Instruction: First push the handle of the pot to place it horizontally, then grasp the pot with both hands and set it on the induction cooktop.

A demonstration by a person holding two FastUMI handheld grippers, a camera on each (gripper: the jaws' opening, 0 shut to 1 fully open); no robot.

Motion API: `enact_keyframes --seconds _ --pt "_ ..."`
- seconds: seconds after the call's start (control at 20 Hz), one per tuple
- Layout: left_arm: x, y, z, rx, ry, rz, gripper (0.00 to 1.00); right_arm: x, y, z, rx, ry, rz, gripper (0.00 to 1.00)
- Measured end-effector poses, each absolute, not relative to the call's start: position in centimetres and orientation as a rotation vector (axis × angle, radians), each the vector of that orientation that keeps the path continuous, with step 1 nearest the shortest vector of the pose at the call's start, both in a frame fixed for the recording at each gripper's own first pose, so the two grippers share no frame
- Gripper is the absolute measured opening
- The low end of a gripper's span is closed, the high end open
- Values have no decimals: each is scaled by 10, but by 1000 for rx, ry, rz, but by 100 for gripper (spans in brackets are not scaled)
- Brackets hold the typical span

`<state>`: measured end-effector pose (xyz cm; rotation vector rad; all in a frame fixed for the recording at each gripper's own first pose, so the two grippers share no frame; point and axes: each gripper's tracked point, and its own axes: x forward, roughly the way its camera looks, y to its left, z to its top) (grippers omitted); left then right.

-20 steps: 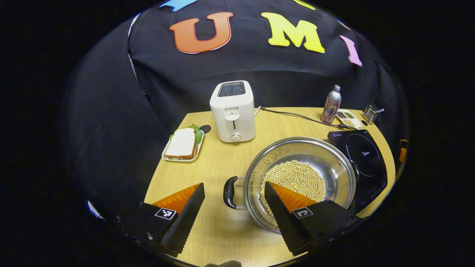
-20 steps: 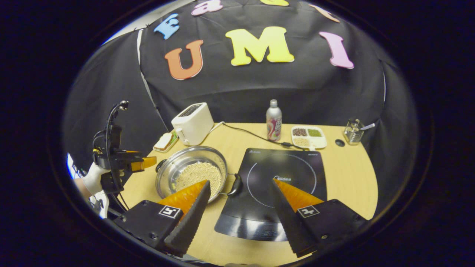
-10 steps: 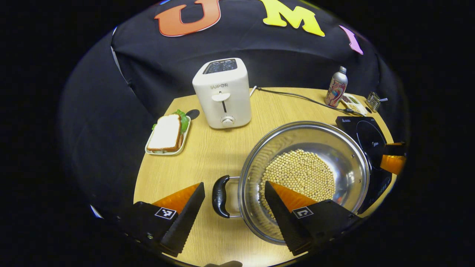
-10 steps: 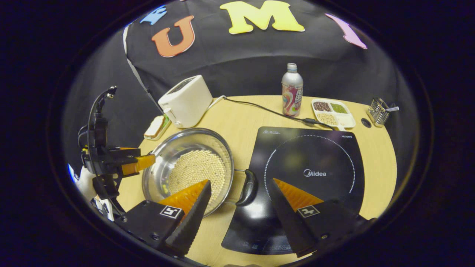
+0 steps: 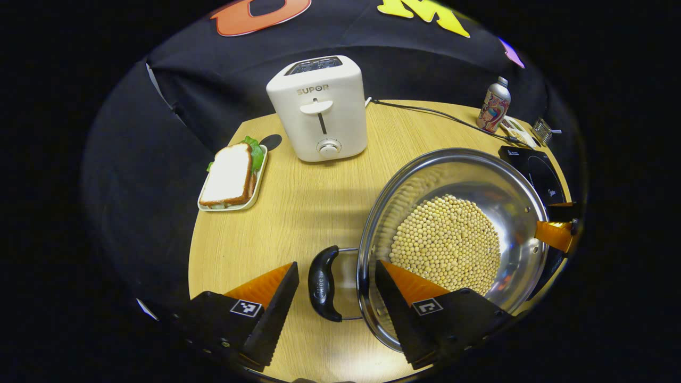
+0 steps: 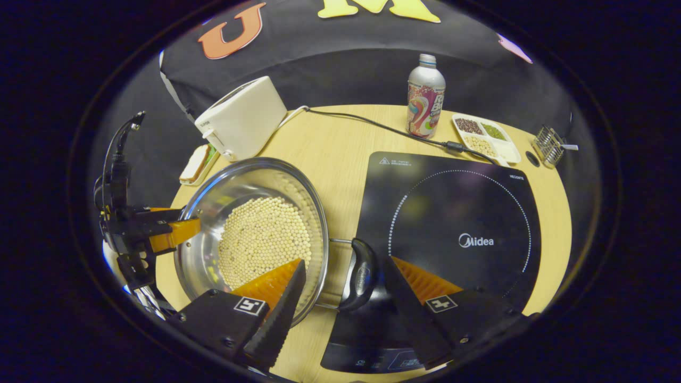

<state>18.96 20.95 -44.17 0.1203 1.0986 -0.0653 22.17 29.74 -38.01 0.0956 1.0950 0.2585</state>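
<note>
A steel pot (image 5: 457, 175) holding pale beans stands on the wooden table, its two black handles out to the sides. My left gripper (image 5: 336, 284) is open, and the pot's near handle (image 5: 322, 283) lies between its fingers without contact. In the right gripper view the pot (image 6: 250, 181) stands left of the black induction cooktop (image 6: 457, 213). My right gripper (image 6: 345, 284) is open around the other handle (image 6: 360, 274), which overhangs the cooktop's edge. The left gripper (image 6: 159, 231) shows at the pot's far side there.
A white toaster (image 5: 319, 106) stands behind the pot, with a sandwich on a small tray (image 5: 230, 175) to its left. A bottle (image 6: 424, 96), a divided dish of grains (image 6: 487, 139), a wire holder (image 6: 548, 143) and a power cord (image 6: 372, 125) lie behind the cooktop.
Both grippers moved forward and down, so each pot handle now lies between a pair of open fingers. The pot has not shifted on the table.
</note>
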Motion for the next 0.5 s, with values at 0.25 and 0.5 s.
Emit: enact_keyframes --seconds 0.25,0.5 --pt "188 202 -448 115 1137 -83 81 227 294 -383 104 1155 165 83" --pt "189 199 -450 76 1195 -72 70 229 295 -383 78 1183 132 72"
